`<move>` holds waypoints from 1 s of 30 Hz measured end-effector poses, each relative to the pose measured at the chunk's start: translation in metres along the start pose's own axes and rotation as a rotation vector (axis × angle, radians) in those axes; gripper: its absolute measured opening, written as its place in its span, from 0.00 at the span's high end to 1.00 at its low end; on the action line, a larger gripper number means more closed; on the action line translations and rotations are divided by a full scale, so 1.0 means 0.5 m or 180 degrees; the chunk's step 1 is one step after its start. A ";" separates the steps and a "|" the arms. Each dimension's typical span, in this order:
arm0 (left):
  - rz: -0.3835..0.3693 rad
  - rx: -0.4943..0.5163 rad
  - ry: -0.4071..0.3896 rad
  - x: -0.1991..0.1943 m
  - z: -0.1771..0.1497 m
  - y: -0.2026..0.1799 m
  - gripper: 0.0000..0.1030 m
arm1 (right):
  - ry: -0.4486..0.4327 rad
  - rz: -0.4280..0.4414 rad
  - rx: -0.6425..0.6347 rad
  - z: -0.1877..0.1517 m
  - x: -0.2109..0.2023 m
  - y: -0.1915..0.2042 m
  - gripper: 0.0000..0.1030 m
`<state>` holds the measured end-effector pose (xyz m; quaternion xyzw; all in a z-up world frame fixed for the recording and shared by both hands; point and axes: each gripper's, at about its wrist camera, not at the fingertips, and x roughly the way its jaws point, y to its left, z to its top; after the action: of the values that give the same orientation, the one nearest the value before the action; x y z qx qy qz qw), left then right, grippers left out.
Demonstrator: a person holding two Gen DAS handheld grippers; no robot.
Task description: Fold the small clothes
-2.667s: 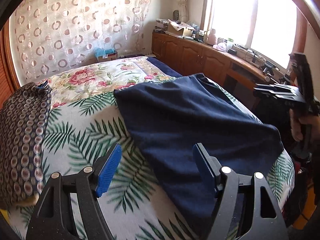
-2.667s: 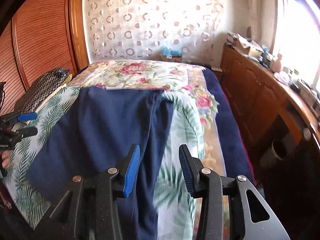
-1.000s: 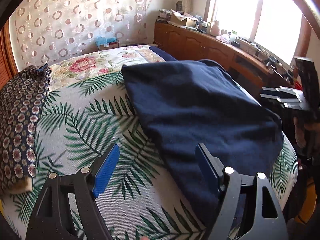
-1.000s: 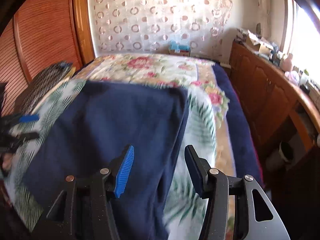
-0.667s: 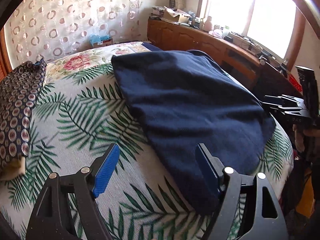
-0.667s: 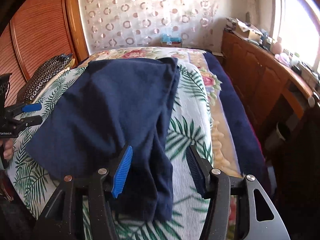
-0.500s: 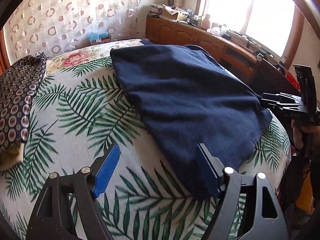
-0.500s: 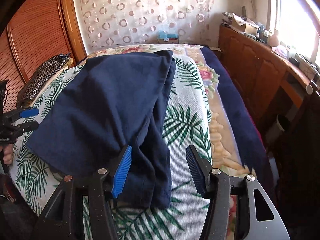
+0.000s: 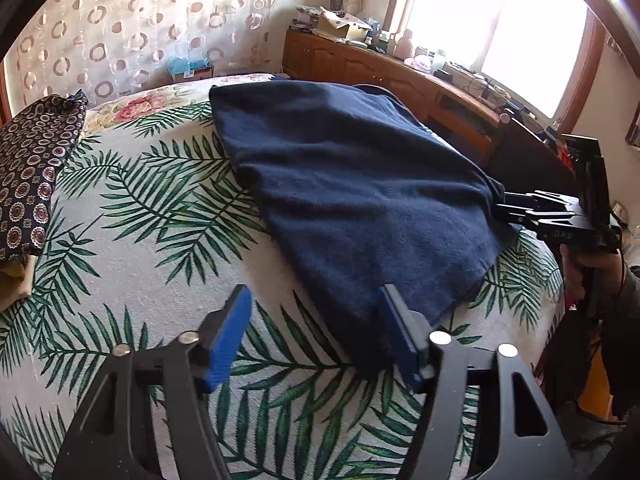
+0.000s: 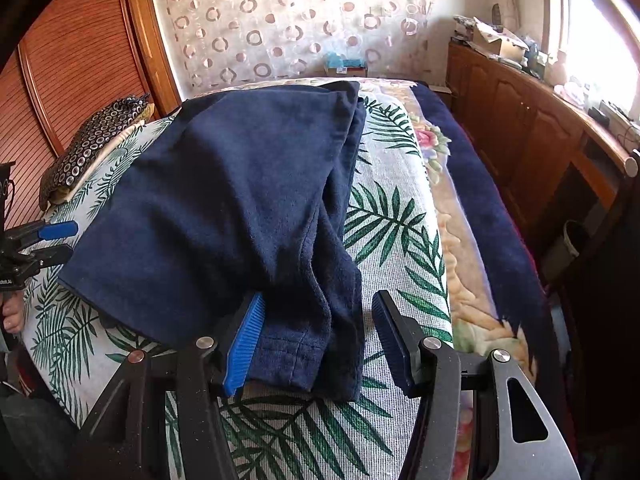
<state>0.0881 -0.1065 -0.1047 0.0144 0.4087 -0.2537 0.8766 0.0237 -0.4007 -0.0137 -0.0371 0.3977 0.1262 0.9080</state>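
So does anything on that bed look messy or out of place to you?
Mostly the navy garment: it lies slanted across the palm-leaf bedspread, and its near hem end is bunched into uneven folds between the open fingers of the right gripper. The left gripper is open too. Nothing looks spilled or damaged.

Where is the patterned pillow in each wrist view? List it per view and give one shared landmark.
Left wrist: the pillow lies at the far left edge, left of the navy garment.
Right wrist: the pillow sits upper left, by the wooden wardrobe.
Shared landmark: the blue tissue box at the bed's far end, under the circle-print curtain.
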 end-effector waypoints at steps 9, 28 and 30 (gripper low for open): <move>-0.0105 0.0011 0.0094 0.010 -0.009 -0.016 0.44 | 0.0003 0.0054 -0.0101 -0.012 -0.006 0.018 0.55; -0.0222 0.0106 0.0136 0.016 -0.010 -0.031 0.58 | 0.0005 0.0288 -0.0062 -0.021 -0.006 0.036 0.84; -0.0292 0.0129 0.0161 0.018 -0.009 -0.035 0.65 | -0.0003 0.0295 -0.0092 -0.021 -0.008 0.041 0.87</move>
<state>0.0816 -0.1244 -0.1111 0.0198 0.4258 -0.3013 0.8529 0.0082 -0.3835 -0.0175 -0.0317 0.3968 0.1738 0.9007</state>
